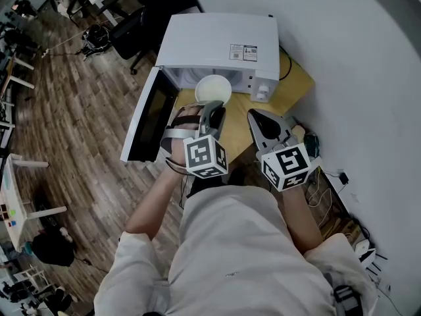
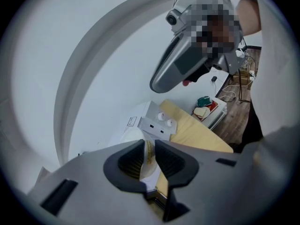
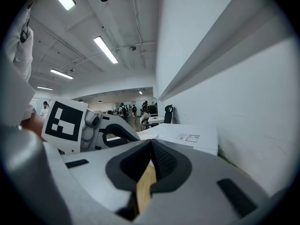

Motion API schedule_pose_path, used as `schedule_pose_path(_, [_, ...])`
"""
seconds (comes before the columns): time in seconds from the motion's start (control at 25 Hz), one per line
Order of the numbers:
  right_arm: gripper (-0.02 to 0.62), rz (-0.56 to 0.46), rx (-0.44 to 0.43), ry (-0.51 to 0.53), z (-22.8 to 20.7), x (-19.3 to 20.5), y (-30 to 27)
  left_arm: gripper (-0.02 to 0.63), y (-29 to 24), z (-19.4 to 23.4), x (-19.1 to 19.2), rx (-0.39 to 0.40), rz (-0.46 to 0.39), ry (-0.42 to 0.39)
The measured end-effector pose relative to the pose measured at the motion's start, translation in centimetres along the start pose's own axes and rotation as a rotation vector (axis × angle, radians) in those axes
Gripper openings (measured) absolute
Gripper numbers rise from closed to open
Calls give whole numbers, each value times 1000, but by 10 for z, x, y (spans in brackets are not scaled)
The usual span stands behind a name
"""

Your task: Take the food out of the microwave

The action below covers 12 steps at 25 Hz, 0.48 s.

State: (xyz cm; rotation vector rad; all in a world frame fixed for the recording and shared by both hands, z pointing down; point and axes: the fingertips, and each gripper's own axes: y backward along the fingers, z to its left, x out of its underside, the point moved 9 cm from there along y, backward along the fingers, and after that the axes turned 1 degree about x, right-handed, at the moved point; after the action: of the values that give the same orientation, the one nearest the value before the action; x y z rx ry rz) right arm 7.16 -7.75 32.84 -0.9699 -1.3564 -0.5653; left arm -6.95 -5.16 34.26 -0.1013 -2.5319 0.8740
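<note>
The white microwave (image 1: pixel 217 45) stands on a wooden table (image 1: pixel 293 84) with its door (image 1: pixel 150 117) swung open to the left. A white bowl (image 1: pixel 213 89) hangs just in front of the microwave's opening. My left gripper (image 1: pixel 212 112) is shut on the bowl's near rim. In the left gripper view the rim (image 2: pixel 149 150), with a yellow stripe, is pinched between the pads. My right gripper (image 1: pixel 254 116) is beside it on the right, over the table, and is shut with nothing in it. In the right gripper view its pads (image 3: pixel 151 146) meet.
A white wall runs close along the right. Cables and small objects (image 1: pixel 310 145) lie on a low shelf by the table's right edge. A dark office chair (image 1: pixel 131 28) stands on the wood floor behind the open door.
</note>
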Motion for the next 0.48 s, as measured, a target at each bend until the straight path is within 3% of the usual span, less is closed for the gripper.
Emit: schedule_pose_path(0.48, [0,7,3,5,6,2,-2,66,7,5,-2,-9,-20,-14])
